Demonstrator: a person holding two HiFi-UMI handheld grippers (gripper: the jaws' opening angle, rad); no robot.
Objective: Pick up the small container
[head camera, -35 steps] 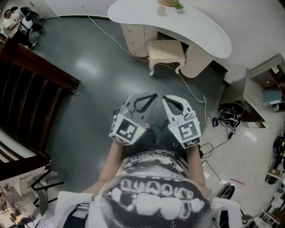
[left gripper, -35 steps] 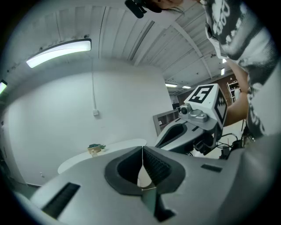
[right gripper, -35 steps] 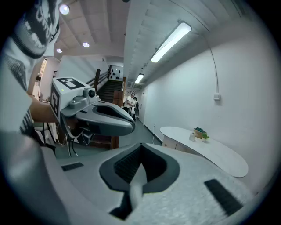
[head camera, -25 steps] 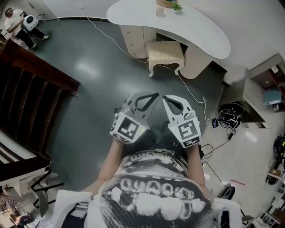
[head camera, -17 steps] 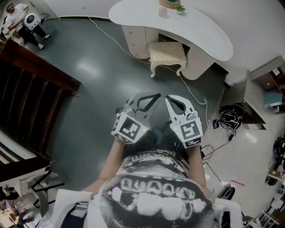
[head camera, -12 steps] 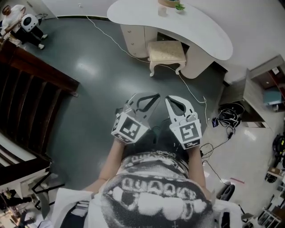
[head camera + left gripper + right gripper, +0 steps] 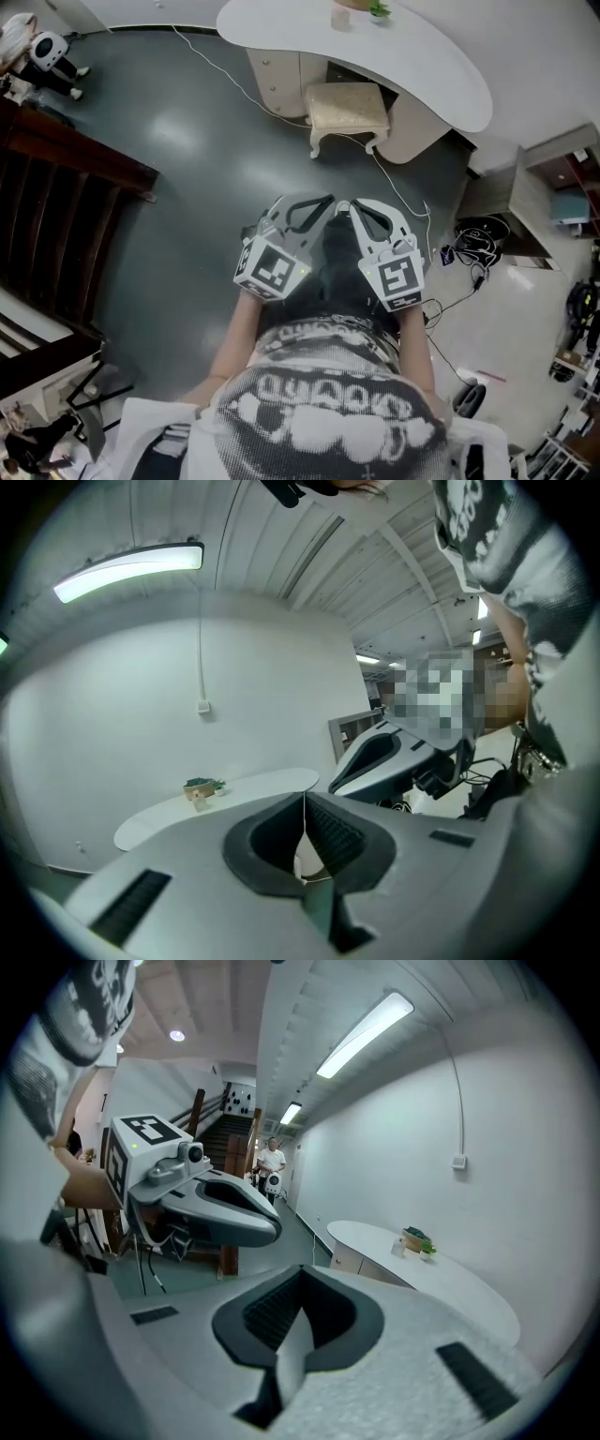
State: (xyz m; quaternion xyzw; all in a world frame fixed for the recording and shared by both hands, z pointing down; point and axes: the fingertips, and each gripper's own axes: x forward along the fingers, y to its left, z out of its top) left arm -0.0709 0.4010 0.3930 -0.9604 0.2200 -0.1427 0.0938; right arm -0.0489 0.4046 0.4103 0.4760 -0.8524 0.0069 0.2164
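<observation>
The small container [image 7: 340,18] is a pale little pot on the far end of the white curved desk [image 7: 422,66], next to a box with a green plant [image 7: 378,9]. It also shows in the left gripper view as a small pot [image 7: 199,799], and in the right gripper view as a pot [image 7: 398,1247]. My left gripper [image 7: 327,200] and right gripper [image 7: 346,207] are held side by side in front of my body, well short of the desk. Both are shut and empty, as seen at the left gripper [image 7: 304,797] and right gripper [image 7: 302,1269].
A cream stool [image 7: 349,108] stands in front of the desk, with a white cable [image 7: 394,183] trailing over the dark floor. A dark wooden stair rail [image 7: 66,206] lies to the left. A shelf unit [image 7: 548,187] and a black tangle of cables [image 7: 476,239] lie to the right.
The desk, stool and stair rail have shifted slightly in the head view. Both grippers stay shut and side by side in front of my body.
</observation>
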